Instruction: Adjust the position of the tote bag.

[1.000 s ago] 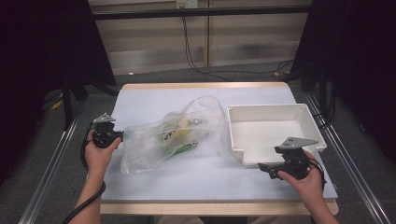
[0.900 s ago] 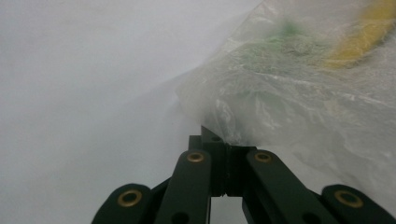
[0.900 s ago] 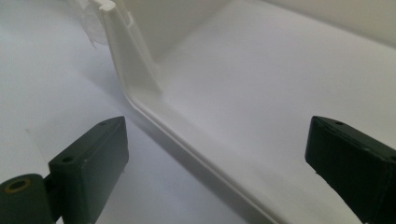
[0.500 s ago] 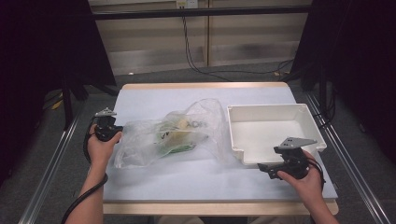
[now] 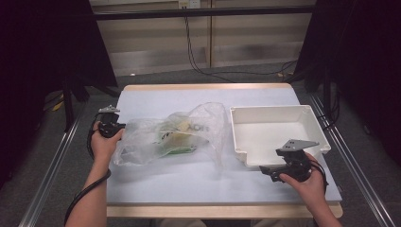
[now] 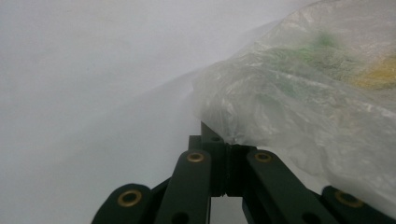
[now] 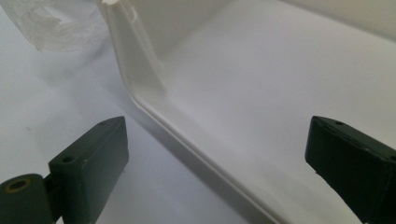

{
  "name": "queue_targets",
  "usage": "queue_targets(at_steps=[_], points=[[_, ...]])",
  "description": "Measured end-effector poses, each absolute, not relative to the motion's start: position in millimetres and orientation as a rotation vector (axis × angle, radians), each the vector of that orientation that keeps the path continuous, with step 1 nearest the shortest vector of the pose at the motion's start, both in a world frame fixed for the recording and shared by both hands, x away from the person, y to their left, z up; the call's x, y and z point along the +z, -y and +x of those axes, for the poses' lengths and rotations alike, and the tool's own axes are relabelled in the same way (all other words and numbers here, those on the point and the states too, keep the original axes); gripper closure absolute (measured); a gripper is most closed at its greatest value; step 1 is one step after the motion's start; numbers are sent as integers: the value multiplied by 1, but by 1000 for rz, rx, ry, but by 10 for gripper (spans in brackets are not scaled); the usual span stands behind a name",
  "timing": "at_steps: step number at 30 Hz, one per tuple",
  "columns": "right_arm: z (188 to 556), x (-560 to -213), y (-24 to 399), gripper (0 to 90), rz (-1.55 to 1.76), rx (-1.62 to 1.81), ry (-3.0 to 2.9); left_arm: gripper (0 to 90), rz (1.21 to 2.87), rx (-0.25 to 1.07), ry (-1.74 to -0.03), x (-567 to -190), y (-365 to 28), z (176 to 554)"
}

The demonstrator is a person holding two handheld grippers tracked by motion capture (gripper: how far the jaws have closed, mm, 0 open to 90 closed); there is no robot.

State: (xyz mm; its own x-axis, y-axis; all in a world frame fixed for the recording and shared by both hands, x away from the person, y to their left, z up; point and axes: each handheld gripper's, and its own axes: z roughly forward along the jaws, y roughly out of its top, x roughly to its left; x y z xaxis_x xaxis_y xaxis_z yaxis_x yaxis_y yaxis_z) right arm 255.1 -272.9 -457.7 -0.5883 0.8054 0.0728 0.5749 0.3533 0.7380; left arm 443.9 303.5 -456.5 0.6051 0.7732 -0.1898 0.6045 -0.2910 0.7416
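- Plastic bag (image 5: 175, 135) lies on the counter (image 5: 189, 179), its left edge pinched in the left tongs (image 6: 227, 154).
- Right tongs (image 7: 219, 154) gape wide at the white tray (image 5: 279, 113).

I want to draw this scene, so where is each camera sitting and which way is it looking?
High view: above the person's side, facing forward and down on the table; both forearms, left gripper, right gripper.
Left gripper view: on the left gripper, facing the plastic bag; jaws shut on its edge.
Right gripper view: on the right gripper, facing the white tray; jaws wide apart.
Shared: bag and tray also show from above.
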Motion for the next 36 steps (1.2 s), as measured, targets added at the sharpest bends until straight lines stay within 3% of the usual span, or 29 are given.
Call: queue_targets(at_steps=[5, 16, 28, 36], points=[[255, -458, 272, 59, 1222, 1070, -2321, 898, 1990, 244, -1112, -460, -305, 444], [256, -453, 269, 59, 1205, 1087, -2314, 589, 1950, 258, -1176, -459, -318, 430], [259, -450, 263, 59, 1174, 1106, -2327, 513, 1991, 210, -1171, -461, -324, 416], [259, -449, 257, 71, 1164, 1114, -2342, 444, 2005, 231, -1175, -442, -332, 416]])
